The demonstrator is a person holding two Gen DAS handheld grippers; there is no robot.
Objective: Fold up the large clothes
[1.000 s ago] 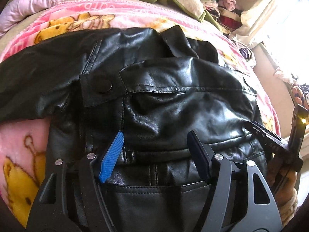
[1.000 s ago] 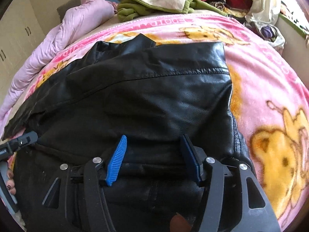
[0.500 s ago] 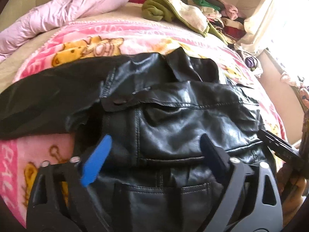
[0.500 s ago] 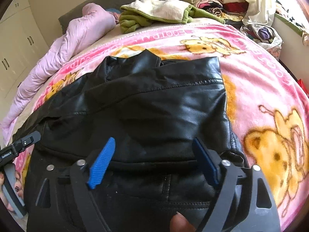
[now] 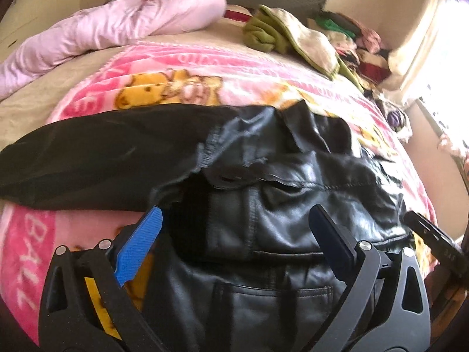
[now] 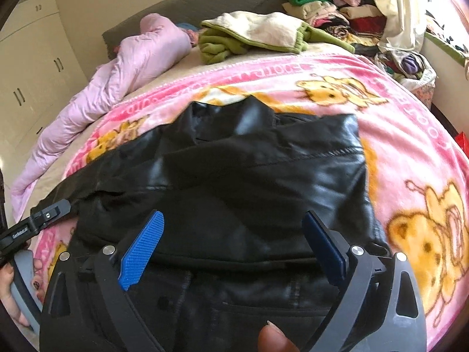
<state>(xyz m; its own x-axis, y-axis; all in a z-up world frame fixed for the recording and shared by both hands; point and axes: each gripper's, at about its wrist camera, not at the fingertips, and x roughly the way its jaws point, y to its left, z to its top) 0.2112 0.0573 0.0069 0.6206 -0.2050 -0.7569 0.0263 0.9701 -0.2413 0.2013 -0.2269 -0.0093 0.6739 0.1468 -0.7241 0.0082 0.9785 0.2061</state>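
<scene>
A black leather jacket (image 5: 293, 205) (image 6: 249, 182) lies folded on a pink cartoon blanket (image 5: 205, 67) (image 6: 410, 146) on the bed. One sleeve (image 5: 102, 152) stretches out to the left in the left wrist view. My left gripper (image 5: 234, 214) hovers over the jacket's left part, jaws wide open, nothing between the blue pads. My right gripper (image 6: 233, 215) hangs over the folded right part; its jaws are opening and the pads are clear of the leather. A person's thumb (image 6: 272, 337) shows at the bottom edge.
A pink quilted garment (image 5: 117, 29) (image 6: 132, 67) lies at the far left of the bed. A green and cream garment (image 5: 278, 35) (image 6: 263, 35) and a pile of clothes (image 6: 337, 8) sit at the head. Cupboards (image 6: 29, 73) stand at the left, a bright curtained window at the right.
Both grippers let go of the jacket's near edge, opened wide and rose away from it. The jacket stays folded on the blanket, and more of the bed now shows.
</scene>
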